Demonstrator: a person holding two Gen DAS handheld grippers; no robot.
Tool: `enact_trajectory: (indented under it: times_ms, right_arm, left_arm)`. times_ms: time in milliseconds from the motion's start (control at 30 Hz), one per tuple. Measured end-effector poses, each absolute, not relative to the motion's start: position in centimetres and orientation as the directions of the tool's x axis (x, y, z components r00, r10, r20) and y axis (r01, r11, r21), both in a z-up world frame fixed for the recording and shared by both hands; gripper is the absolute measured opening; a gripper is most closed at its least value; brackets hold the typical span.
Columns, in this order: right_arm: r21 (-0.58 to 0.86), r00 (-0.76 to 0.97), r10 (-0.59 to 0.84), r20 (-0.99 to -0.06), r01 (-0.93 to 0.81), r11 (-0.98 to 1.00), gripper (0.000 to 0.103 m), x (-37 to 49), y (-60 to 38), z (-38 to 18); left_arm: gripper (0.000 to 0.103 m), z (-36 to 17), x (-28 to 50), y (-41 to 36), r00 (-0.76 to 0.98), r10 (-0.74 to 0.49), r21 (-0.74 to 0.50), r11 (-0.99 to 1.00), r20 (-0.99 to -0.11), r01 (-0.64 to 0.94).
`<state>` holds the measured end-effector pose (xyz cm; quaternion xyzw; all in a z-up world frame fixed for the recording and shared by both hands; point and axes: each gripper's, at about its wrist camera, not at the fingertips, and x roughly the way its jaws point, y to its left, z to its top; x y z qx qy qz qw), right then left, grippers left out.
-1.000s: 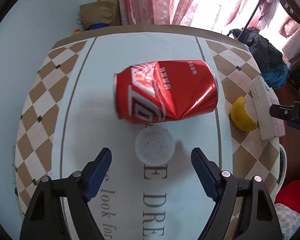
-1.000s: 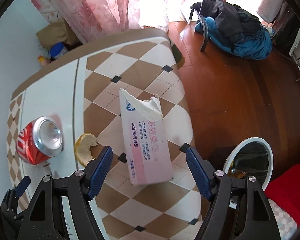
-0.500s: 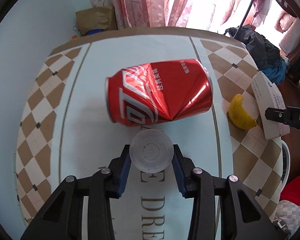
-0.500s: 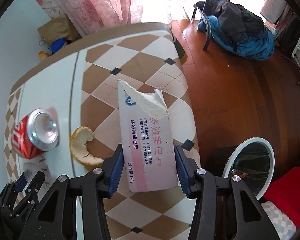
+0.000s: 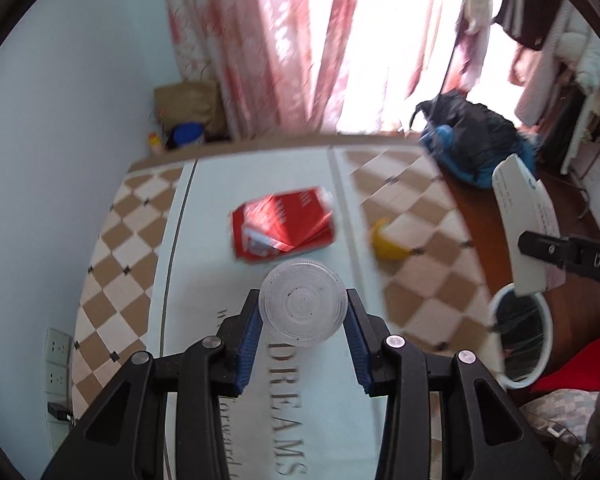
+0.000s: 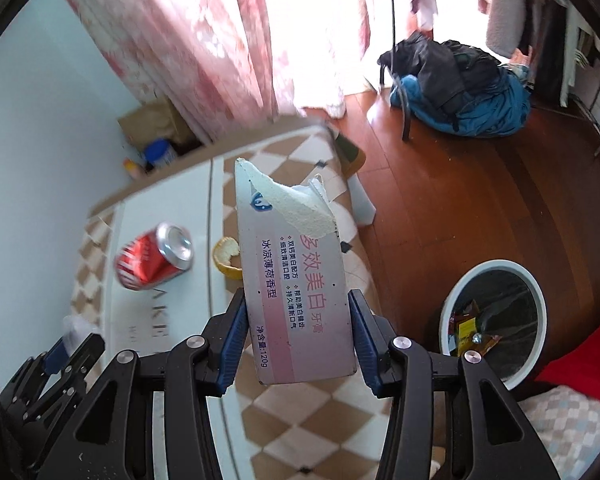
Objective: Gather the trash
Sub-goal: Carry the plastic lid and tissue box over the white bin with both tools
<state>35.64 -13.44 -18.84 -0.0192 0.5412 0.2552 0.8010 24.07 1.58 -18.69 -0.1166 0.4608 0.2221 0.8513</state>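
Observation:
My left gripper [image 5: 303, 320] is shut on a clear plastic cup [image 5: 303, 305], held above the table. A dented red can [image 5: 283, 228] lies on its side beyond it, with a yellow peel [image 5: 386, 247] to its right. My right gripper [image 6: 296, 322] is shut on a torn pink and white toothpaste box [image 6: 296, 276], lifted off the table. In the right wrist view the red can [image 6: 154, 258] and the peel [image 6: 226, 258] lie left of the box. The box [image 5: 526, 224] also shows at the right of the left wrist view.
A white-rimmed trash bin [image 6: 494, 318] with a black liner and some wrappers stands on the wooden floor right of the table [image 6: 300, 408]. The bin [image 5: 522, 340] shows in the left wrist view too. A blue and black bag [image 6: 460, 88] lies by the curtains [image 6: 220, 48].
Both grippers have closed, the left on the cup and the right on the box, and both have lifted their loads off the table. The can and peel stay put.

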Motion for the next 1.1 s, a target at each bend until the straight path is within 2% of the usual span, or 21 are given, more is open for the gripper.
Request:
enact_trajectory:
  times_ms: [300,500,733,1100]
  right_arm:
    - [0.288,0.420,0.424,-0.802,-0.349,0.892,0.050,34.1,-26.2,-10.6]
    - [0.280,0.477,0.369,-0.798,-0.248,0.927,0.050,34.8,-36.1,-9.8]
    - [0.264,0.458,0.277,-0.845,-0.094,0.960,0.050,37.1,-45.5,-15.1]
    - [0.239,0.306,0.220,-0.926,0.023,0.971,0.050,42.1,-51.2,-28.6]
  left_arm:
    - [0.036,-10.7,26.1,-8.2,0.625,0.179,-0.037,0.948,-0.760,-0.315]
    - [0.036,-9.1,29.4,-16.0,0.663,0.065,-0.071,0.982,-0.746,-0.177]
    - [0.036,-12.3,34.6,-24.6,0.622,-0.026,-0.074,0.996,-0.783,-0.051]
    - [0.036,-23.7,42.4,-31.1,0.432,-0.073,-0.071,0.997,-0.899,0.021]
